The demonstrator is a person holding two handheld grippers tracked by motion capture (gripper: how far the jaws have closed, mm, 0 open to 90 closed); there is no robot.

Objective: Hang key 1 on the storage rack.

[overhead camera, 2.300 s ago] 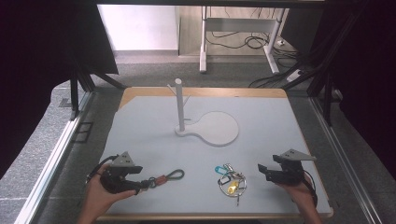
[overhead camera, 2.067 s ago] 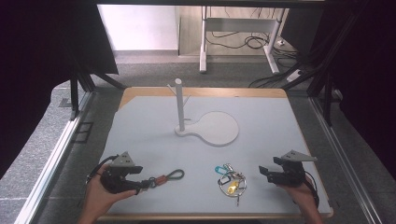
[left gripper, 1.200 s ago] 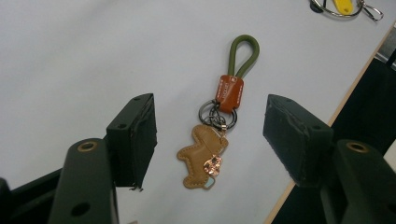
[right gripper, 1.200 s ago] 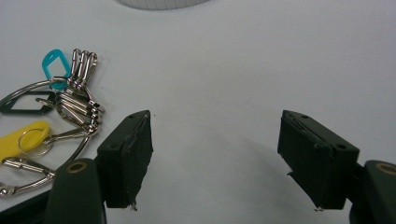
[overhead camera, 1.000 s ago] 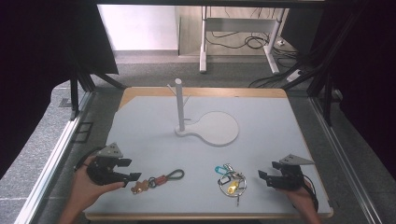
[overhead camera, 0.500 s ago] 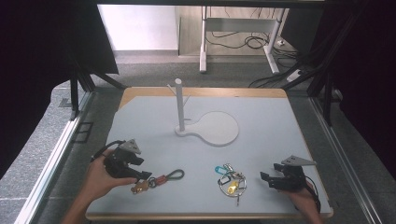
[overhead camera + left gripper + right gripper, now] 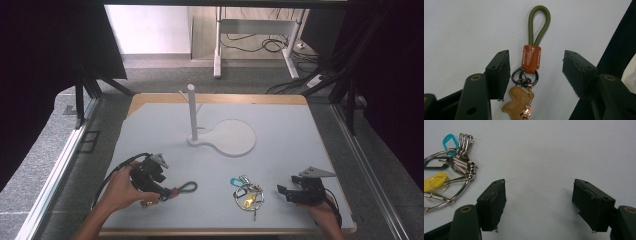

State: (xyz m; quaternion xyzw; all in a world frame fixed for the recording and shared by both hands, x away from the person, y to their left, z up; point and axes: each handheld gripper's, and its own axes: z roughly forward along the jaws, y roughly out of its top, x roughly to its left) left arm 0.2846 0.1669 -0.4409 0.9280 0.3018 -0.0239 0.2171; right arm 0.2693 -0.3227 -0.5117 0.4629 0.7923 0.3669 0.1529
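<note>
A keychain (image 7: 531, 58) with a green cord loop, an orange leather tab and a tan leather charm lies flat on the white board (image 7: 290, 130). My left gripper (image 7: 535, 67) straddles its ring end. The jaws have just been closing a little, but both pads stand clear of the keychain. From above, the left gripper (image 7: 165, 192) points right along the keychain (image 7: 186, 188). My right gripper (image 7: 287, 192) rests open near the front right, with bare board between its jaws (image 7: 539, 195). A bunch of keys (image 7: 246, 192) with blue and yellow tags lies just left of it (image 7: 456, 162).
A white post (image 7: 192, 112) on a round white base (image 7: 232, 137) stands at mid-board, behind both hands. Dark frame rails run along the left and right of the table, and desk legs with cables stand on the floor beyond the far edge.
My left hand has moved right and down, from the board's left edge onto the keychain, so the jaws now flank it. The right gripper has stayed in place.
</note>
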